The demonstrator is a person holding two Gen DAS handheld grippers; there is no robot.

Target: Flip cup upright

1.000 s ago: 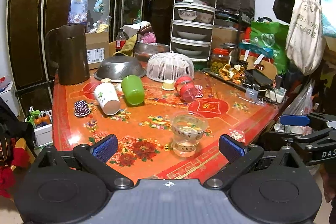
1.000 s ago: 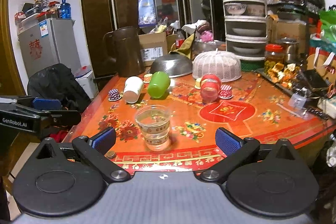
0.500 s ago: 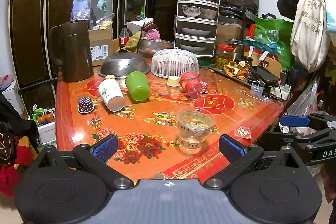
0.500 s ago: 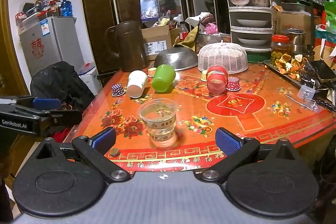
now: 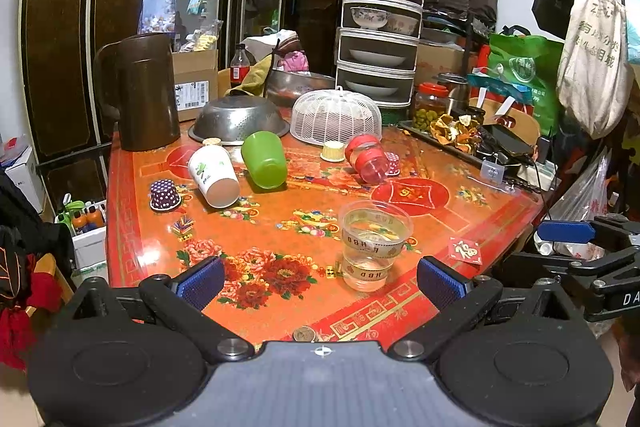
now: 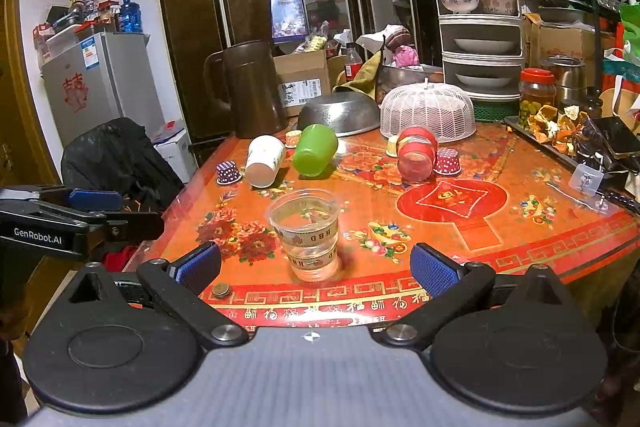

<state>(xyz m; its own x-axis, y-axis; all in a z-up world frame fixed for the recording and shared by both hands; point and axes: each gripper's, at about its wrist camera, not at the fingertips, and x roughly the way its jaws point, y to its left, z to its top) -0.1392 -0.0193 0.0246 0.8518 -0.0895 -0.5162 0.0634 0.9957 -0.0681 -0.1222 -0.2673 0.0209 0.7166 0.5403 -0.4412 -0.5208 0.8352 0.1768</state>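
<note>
A clear plastic cup (image 5: 373, 245) stands upright near the front edge of the red floral table (image 5: 424, 219); it also shows in the right wrist view (image 6: 308, 233). Further back lie three cups on their sides: a white paper cup (image 5: 213, 175), a green cup (image 5: 264, 159) and a red-banded clear cup (image 5: 368, 159). They also show in the right wrist view: white cup (image 6: 264, 161), green cup (image 6: 315, 149), red-banded cup (image 6: 416, 153). My left gripper (image 5: 320, 279) is open and empty, short of the table edge. My right gripper (image 6: 316, 269) is open and empty, just before the clear cup.
A brown jug (image 5: 144, 91), an overturned metal colander (image 5: 240, 119) and a white mesh food cover (image 5: 336, 117) stand at the back. Small cupcake liners (image 5: 164, 194) dot the table. A cluttered tray (image 5: 460, 135) lies at the right. A coin (image 6: 221, 289) lies at the front edge.
Both grippers have pulled back and risen slightly from the table, so the clear cup sits a little further off. Nothing on the table has moved.
</note>
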